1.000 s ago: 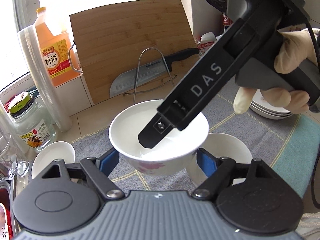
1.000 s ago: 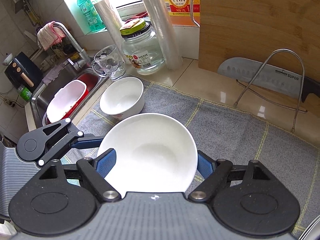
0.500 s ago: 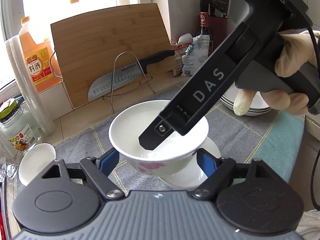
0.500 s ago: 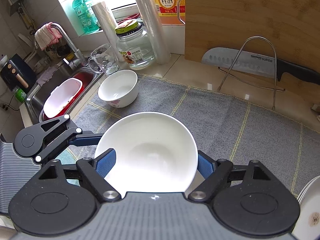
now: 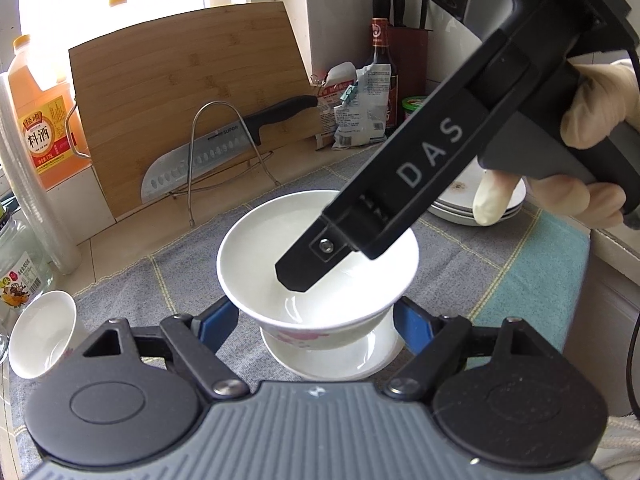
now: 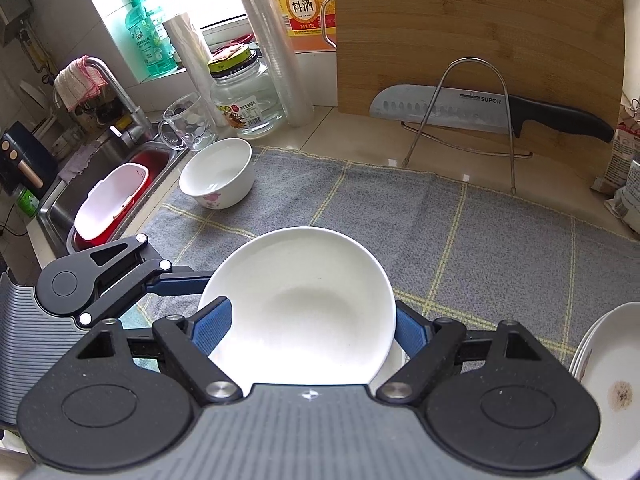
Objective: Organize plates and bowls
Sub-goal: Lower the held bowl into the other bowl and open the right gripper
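Your left gripper (image 5: pixel 316 322) clamps a white ceramic bowl with a pink flower print (image 5: pixel 318 264) between its blue pads (image 5: pixel 214 320), gripping it low on its sides. That bowl sits directly above a second white bowl (image 5: pixel 340 360), whose rim shows beneath it; whether the two touch you cannot tell from here. Both are over the grey checked cloth mat (image 5: pixel 480 264) on the counter.

Your right gripper (image 6: pixel 312 330) grips a white bowl seen from straight above (image 6: pixel 300 306), its blue pads pressed to opposite edges. In the left wrist view one black finger of this gripper (image 5: pixel 316 256) reaches down into the flowered bowl, with your gloved hand (image 5: pixel 576 152) on the handle.

A third white flower-printed bowl (image 6: pixel 218 178) stands alone at the mat's far left corner, near the sink (image 6: pixel 72 204). A stack of white plates (image 6: pixel 612 392), the top one marked by a brown stain, sits at the right end of the mat. Behind, a bamboo cutting board (image 6: pixel 480 28) leans upright, a cleaver (image 6: pixel 452 110) resting in a wire rack (image 6: pixel 472 120) against it.
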`<state>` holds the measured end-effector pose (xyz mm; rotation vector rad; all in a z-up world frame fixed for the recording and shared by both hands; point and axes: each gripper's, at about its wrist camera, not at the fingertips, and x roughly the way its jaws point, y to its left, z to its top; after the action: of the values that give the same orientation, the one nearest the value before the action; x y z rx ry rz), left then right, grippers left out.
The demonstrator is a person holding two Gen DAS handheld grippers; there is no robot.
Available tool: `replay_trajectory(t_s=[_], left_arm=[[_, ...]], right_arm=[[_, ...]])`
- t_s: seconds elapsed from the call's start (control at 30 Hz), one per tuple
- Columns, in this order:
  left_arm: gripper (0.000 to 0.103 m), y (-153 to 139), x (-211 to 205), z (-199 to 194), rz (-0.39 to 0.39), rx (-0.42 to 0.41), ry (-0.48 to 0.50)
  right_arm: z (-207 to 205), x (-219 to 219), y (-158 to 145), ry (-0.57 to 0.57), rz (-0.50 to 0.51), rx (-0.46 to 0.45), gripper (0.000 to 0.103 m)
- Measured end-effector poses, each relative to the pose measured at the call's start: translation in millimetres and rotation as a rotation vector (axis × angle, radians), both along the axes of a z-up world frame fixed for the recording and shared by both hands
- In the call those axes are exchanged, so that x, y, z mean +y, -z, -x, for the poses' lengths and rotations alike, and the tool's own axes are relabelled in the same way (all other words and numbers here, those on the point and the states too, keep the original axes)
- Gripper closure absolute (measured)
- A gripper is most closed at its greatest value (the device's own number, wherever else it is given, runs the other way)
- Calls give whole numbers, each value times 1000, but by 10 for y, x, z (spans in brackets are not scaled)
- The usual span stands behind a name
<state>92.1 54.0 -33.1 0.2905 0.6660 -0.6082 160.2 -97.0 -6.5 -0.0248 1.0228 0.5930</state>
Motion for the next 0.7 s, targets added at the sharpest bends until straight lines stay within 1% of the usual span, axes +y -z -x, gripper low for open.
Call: replay_trajectory(t_s=[0.37, 0.67, 0.7], left_arm=[[19, 126, -62, -14, -15, 44, 27], [19, 178, -73, -52, -15, 56, 34], [19, 184, -75, -55, -13, 59, 34]], right_arm=[[32, -60, 188, 29, -4, 36, 14], [18, -74, 234, 40, -2, 40, 14], [19, -73, 234, 39, -5, 41, 13]])
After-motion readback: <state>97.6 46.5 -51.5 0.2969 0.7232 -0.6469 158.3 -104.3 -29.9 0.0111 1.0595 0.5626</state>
